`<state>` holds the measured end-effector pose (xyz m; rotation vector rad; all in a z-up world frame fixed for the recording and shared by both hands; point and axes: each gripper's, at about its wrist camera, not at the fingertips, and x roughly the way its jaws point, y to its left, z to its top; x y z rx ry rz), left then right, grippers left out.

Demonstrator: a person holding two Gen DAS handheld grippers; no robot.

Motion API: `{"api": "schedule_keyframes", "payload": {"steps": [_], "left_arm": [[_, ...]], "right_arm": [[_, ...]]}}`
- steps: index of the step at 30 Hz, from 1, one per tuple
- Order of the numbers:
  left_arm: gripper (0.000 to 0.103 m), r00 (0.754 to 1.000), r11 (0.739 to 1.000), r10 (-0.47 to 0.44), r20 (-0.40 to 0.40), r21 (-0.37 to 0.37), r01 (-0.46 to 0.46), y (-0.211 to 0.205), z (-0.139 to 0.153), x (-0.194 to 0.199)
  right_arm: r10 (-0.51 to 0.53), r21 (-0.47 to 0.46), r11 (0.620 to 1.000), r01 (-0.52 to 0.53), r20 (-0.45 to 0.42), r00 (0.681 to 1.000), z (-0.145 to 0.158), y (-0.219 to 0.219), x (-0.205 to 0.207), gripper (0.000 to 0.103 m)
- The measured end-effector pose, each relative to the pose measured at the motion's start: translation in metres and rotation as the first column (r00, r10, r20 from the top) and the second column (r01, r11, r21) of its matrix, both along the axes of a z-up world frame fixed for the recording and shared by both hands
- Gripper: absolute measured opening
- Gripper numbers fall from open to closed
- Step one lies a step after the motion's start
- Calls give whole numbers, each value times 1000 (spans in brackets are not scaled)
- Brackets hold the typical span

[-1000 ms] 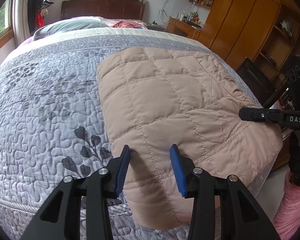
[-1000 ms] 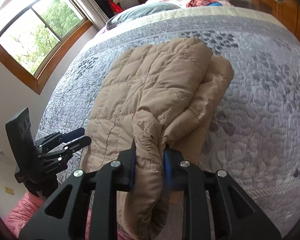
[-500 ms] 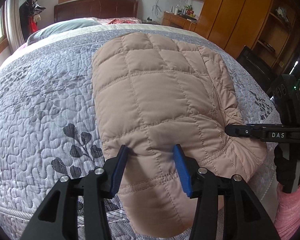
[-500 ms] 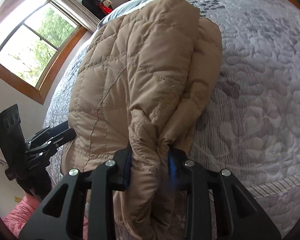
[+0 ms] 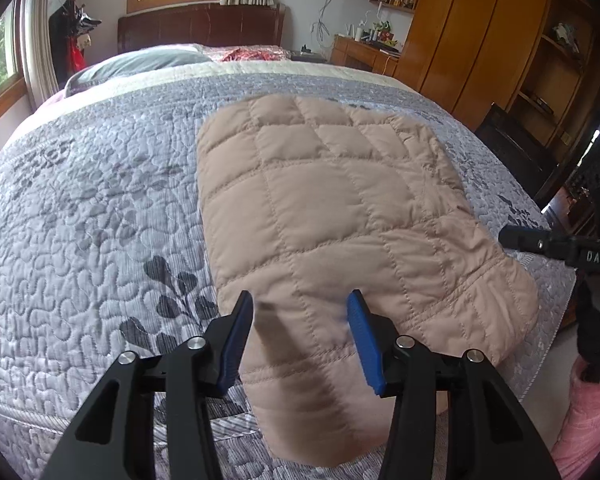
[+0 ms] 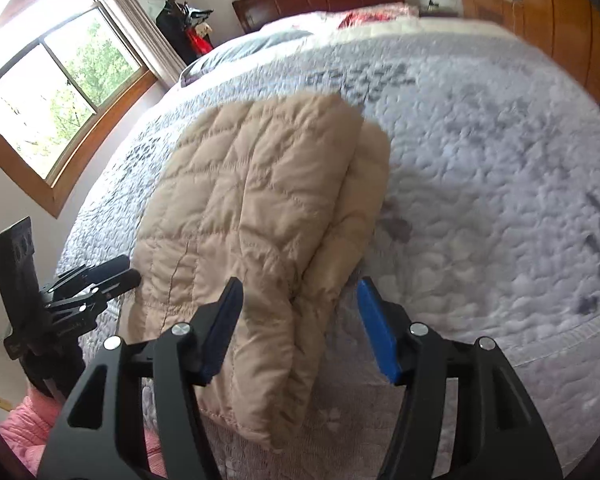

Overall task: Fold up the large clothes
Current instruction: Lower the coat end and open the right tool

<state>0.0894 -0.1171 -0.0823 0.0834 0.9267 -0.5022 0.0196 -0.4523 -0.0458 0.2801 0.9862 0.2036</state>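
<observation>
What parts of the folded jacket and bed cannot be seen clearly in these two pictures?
- Jacket near edge, left wrist view: partly covered by the open left tool.
- Jacket layers underneath: hidden by the top panel in both views.
- Bedspread pattern, right wrist view: motion-blurred.
- Right tool: open.

Folded beige jacket (image 6: 260, 208) on grey bedspread (image 6: 480, 168), right tool (image 6: 300, 324) open

The jacket (image 5: 340, 224) is beige, quilted in squares. The bedspread (image 5: 92, 216) is pale grey with dark grey leaf prints. Both grippers are black with blue pads (image 5: 362, 336).
</observation>
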Motion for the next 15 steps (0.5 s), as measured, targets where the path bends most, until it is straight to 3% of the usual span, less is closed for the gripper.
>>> {"api": "schedule_keyframes", "payload": {"steps": [3,8,12,15], "left_arm": [[49,1000,1000,0,19,-12,0,-4,10,4],[49,999,1000,14,37,-23,-13,-14,22,21],[49,1000,999,22,5,-46,-22,-19,22,46],[46,999,998,15,-47,-68,-18,-22,16,66]], "right_arm": [[-34,-95,995,39,51,998,23,4,8,59],[-25,-116,993,31,52,998,38,7,46,60],[-62,-95,994,60,-10,998,27,2,84,63],[-60,-15,998,59,-73,996,11,-7,106,63]]}}
